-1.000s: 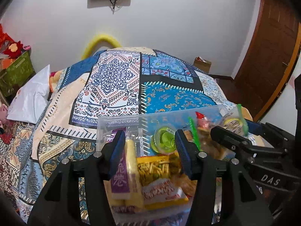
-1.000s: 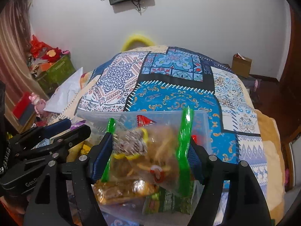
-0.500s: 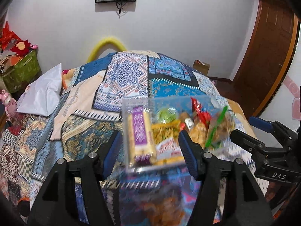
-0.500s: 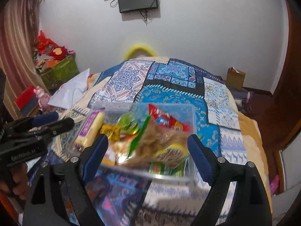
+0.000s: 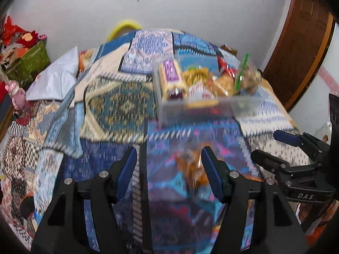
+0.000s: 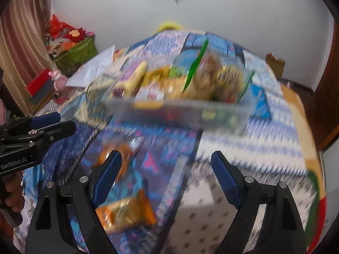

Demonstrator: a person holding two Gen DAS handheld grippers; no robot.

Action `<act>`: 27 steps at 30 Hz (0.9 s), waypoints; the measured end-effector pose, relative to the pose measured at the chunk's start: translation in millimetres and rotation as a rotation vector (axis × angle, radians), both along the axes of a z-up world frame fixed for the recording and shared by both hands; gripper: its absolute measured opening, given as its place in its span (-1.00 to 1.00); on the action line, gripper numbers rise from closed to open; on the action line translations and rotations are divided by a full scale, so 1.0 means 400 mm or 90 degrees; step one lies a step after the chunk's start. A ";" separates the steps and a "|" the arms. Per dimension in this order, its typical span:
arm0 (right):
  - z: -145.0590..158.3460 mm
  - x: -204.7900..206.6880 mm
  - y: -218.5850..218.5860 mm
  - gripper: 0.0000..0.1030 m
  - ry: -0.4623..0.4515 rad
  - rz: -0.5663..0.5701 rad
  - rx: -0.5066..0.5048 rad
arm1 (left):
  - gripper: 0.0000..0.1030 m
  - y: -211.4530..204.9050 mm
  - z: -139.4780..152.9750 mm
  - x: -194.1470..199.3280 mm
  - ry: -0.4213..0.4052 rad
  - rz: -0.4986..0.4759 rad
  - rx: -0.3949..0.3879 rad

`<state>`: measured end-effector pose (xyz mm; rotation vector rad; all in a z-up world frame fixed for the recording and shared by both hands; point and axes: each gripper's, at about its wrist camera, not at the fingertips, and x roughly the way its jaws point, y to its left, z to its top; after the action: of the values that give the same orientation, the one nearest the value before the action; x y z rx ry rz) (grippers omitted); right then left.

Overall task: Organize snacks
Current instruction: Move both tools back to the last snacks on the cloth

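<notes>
While both views are smeared by motion blur, the main shapes can be made out. A clear plastic bin (image 5: 201, 97) (image 6: 180, 110) sits on a bed covered by a patchwork quilt (image 5: 118, 105) (image 6: 243, 148) in blue, cream and gold patterns. The bin lies toward the far right part of the bed, well apart from both claws.

The bin is packed with snacks. At its left end lies a long pale yellow packet with a purple label (image 5: 170, 78) (image 6: 133, 78). Beside it are yellow and orange wrappers. At its right end a clear bag with green edge strips (image 5: 243, 74) (image 6: 209, 78) stands up above the rim, holding brownish snacks.

Outside the bin, nearer the foot of the bed, an orange snack packet (image 6: 127, 211) lies on the quilt, and another clear packet with orange contents (image 5: 190, 169) (image 6: 120, 150) lies just beyond it.

The left claw (image 5: 169, 169) (image 6: 50, 124) has its blue-padded jaws spread wide, with nothing between them. The right claw (image 6: 165, 175) (image 5: 273, 148) is also spread wide and empty.

A white pillow (image 5: 57, 78) rests at the bed's left edge, and a green box (image 6: 74, 53) stands on the floor beyond.
</notes>
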<state>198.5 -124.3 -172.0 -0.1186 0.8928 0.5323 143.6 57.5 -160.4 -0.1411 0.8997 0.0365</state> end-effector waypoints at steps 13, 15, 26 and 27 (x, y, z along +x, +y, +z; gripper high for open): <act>-0.081 -0.127 0.022 0.64 0.088 0.021 0.019 | 0.22 0.000 -0.107 -0.132 0.050 0.007 -0.023; -0.091 -0.121 0.033 0.64 0.100 0.018 0.020 | 0.22 0.012 -0.116 -0.144 0.054 0.018 -0.031; -0.119 -0.120 0.098 0.43 0.062 0.055 -0.024 | 0.22 0.033 -0.107 -0.136 0.048 0.041 -0.044; -0.117 -0.120 0.094 0.35 0.060 0.057 -0.024 | 0.22 0.028 -0.106 -0.130 0.049 0.039 -0.045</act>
<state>150.6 -86.8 -218.9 -0.1702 0.9929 0.6082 91.7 68.7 -202.9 -0.2346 0.9734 0.0671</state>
